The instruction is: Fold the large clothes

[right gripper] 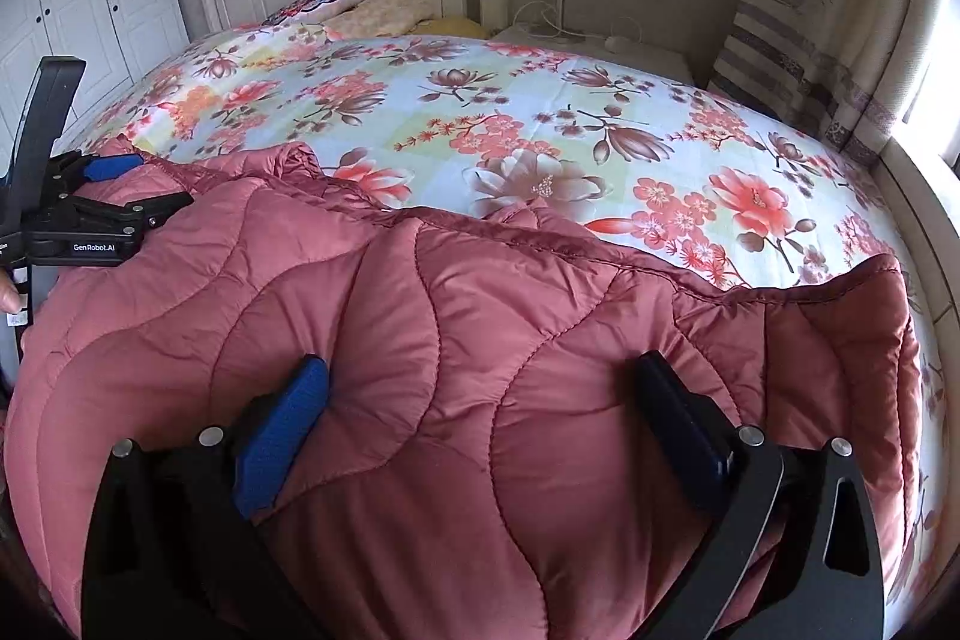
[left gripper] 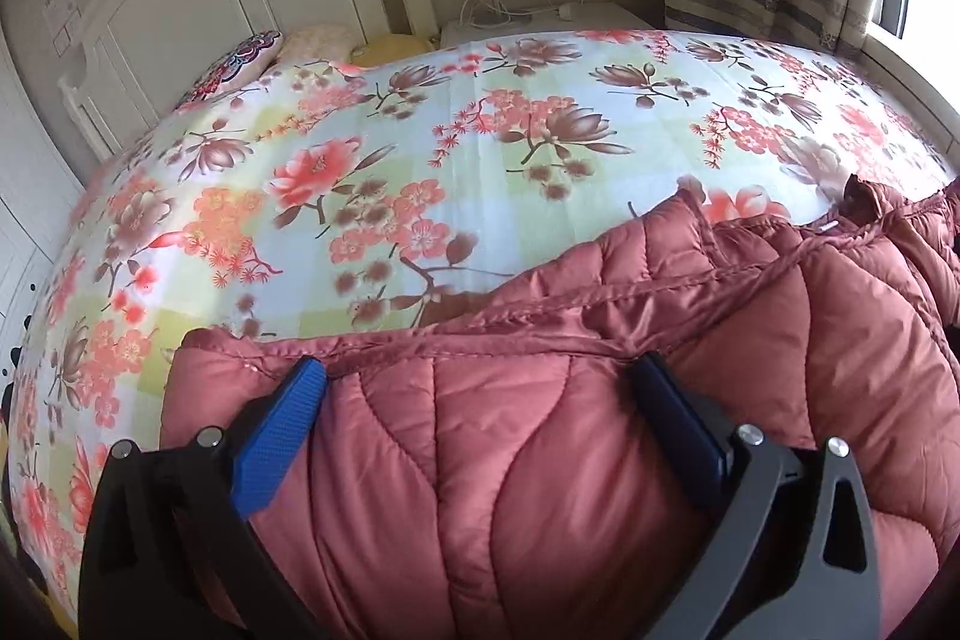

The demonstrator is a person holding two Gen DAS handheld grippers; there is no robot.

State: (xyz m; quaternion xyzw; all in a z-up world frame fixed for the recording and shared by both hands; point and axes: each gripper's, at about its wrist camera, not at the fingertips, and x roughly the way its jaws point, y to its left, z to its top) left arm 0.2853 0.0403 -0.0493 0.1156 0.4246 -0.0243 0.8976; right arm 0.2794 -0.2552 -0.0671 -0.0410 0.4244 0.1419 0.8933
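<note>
At the near left, the left gripper (left gripper: 480,370) was spread wide over the quilted red jacket (left gripper: 600,430), nothing pinched. The jacket was laid across the near edge of the floral bedsheet (left gripper: 420,148). Rightward, the right gripper (right gripper: 480,370) was likewise held open, fingers pressed into padding.

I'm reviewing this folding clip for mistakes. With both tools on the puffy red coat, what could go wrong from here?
1. Both tools, left and right, stand wide open over the thick coat; closing on puffy, slick padding may catch only the top layer, or slip.
2. The coat's far edge is wavy and bunched near the collar, so a fold from here may come out crooked.
3. Dragging the coat could rumple the flowered sheet.
</note>
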